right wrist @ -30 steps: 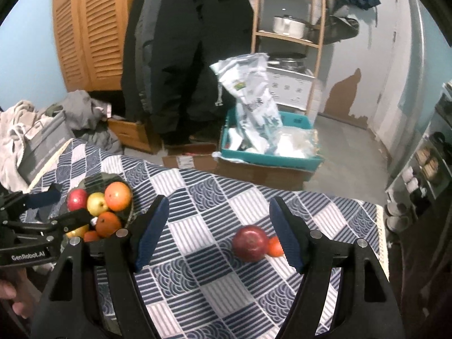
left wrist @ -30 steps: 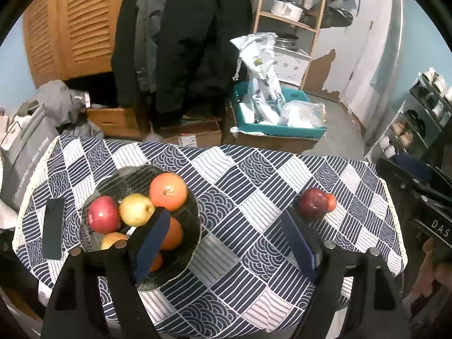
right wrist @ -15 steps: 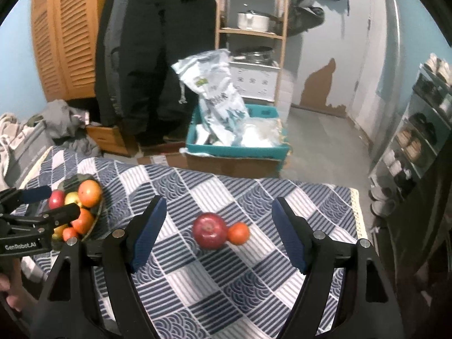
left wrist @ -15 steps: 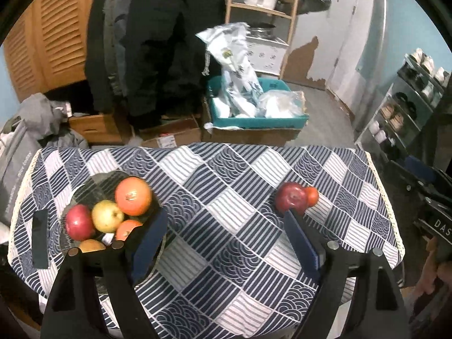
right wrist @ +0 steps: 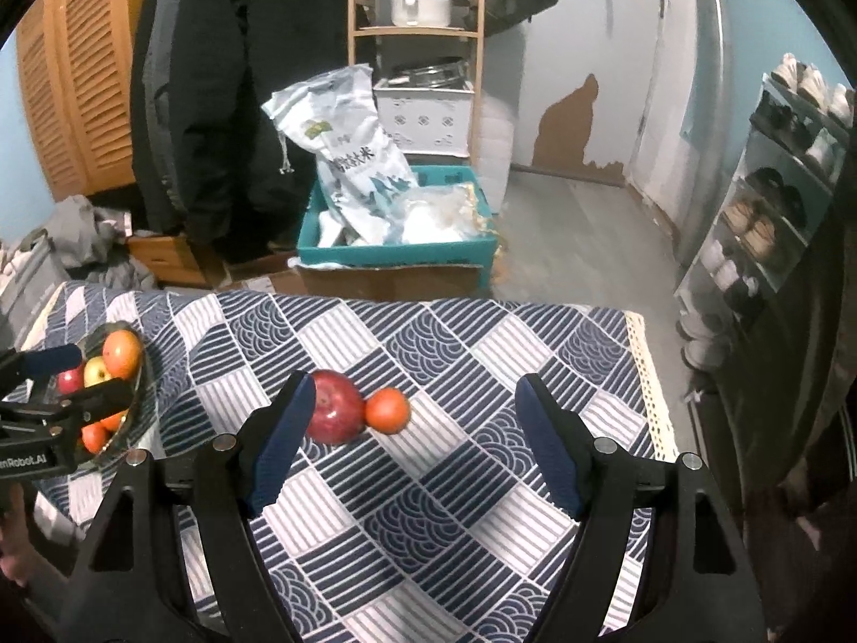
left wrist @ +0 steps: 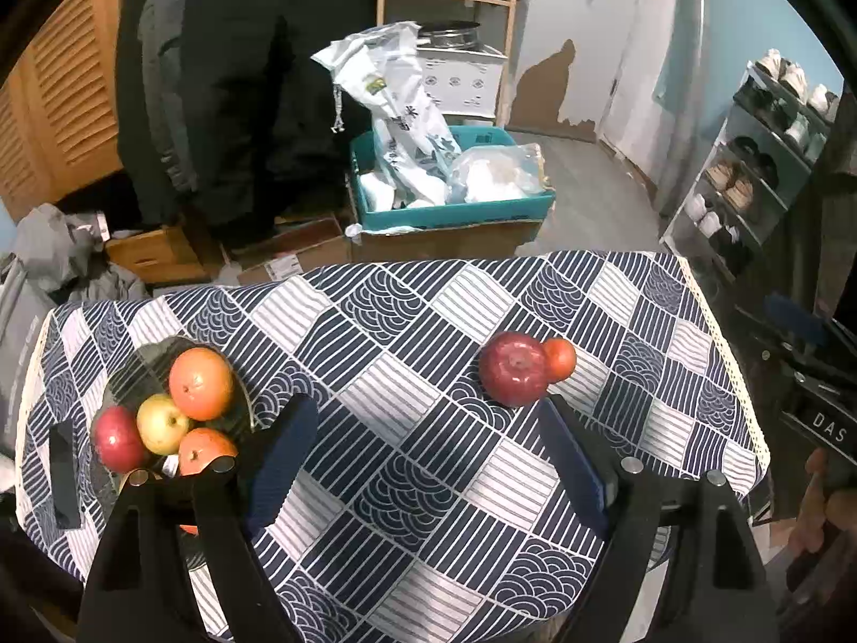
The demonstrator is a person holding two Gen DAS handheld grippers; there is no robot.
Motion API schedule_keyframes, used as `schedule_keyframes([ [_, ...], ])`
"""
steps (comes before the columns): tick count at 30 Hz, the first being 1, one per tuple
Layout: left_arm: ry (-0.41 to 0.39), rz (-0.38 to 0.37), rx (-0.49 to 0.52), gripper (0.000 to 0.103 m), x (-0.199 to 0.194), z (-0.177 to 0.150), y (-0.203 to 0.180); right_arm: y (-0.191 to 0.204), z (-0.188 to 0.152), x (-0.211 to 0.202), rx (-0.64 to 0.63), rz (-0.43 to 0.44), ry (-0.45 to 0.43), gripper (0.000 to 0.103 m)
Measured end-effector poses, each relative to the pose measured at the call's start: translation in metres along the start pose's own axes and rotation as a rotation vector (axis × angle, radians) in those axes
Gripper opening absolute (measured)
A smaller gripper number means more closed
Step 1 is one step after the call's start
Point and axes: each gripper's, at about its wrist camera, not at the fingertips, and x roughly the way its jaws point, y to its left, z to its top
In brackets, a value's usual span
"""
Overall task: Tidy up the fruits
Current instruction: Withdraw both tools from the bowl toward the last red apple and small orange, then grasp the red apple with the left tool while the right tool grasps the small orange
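Lying on the patterned cloth of the desk, a red apple touches a small orange fruit on its right. Left of the apple, well apart, a glass bowl holds the other fruits. The right gripper has just been widening, nothing between its fingers. The left gripper also gapes wide, gripping nothing.

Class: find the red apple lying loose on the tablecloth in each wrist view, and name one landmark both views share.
Left wrist: red apple right of centre, just above the right finger's tip.
Right wrist: red apple left of centre, beside the left finger.
Shared landmark: the small orange fruit touching its right side.
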Motion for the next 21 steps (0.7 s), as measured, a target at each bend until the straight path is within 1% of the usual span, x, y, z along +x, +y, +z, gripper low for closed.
schedule_keyframes([
  [4, 0.026, 0.000, 0.016, 0.087, 0.014, 0.000, -0.007, -0.005, -0.002, 0.010, 0.003, -0.006, 0.024, 0.077],
  [8, 0.061, -0.011, 0.023, 0.087, 0.033, 0.001, -0.014, -0.013, -0.006, 0.028, 0.016, -0.015, 0.069, 0.077],
  [14, 0.108, -0.043, 0.008, 0.087, 0.065, 0.000, -0.024, -0.023, -0.010, 0.059, 0.036, -0.004, 0.142, 0.077],
  [21, 0.189, -0.082, -0.004, 0.087, 0.106, 0.004, -0.035, -0.036, -0.016, 0.097, 0.087, 0.008, 0.215, 0.077],
])
